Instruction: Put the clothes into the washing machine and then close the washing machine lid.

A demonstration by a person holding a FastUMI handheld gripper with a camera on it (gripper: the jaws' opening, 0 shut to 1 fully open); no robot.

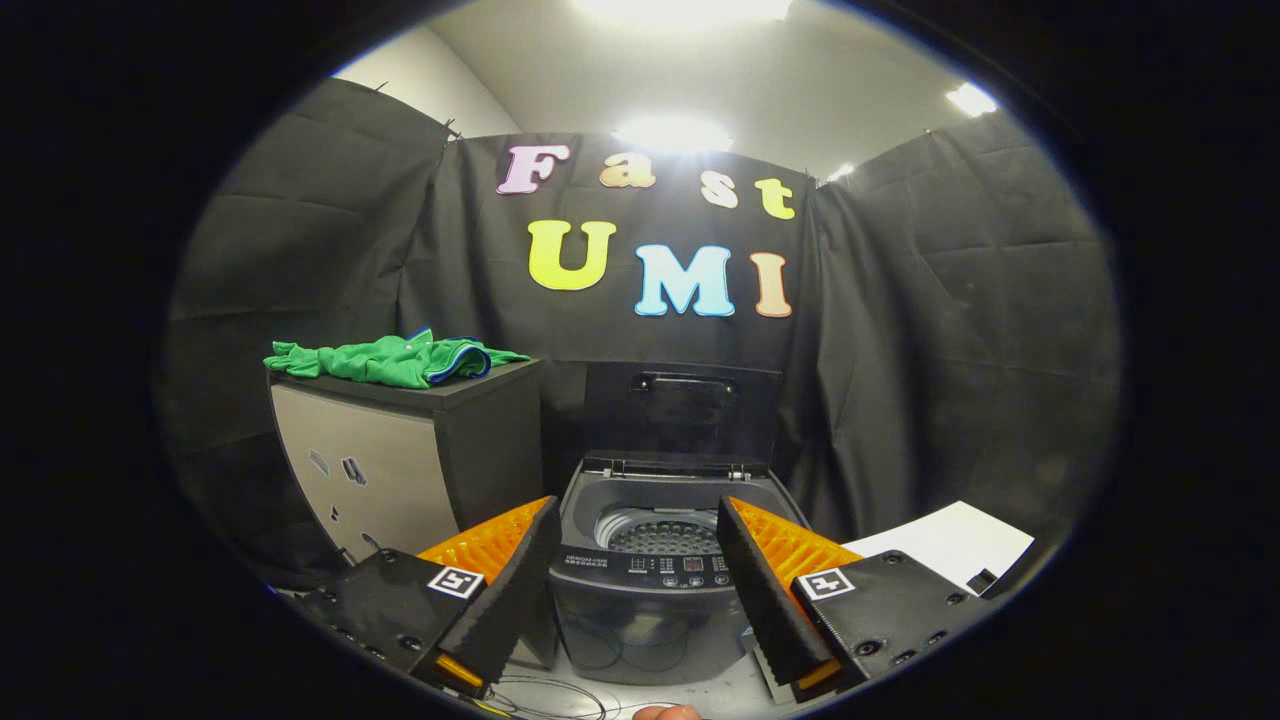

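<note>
A green garment with blue trim (395, 360) lies crumpled on top of a dark cabinet (420, 450), beyond and to the left of my fingers. A small dark top-loading washing machine (650, 575) stands just ahead, framed between my two fingers. Its lid (682, 408) is raised upright at the back and the perforated drum (662, 533) shows inside. My gripper (638, 535) is open, with nothing held between the fingers.
A white sheet (950, 542) lies on the surface to the right of the machine. Thin cables (560, 692) trail on the floor in front of it. Black cloth walls close in the booth on all sides.
</note>
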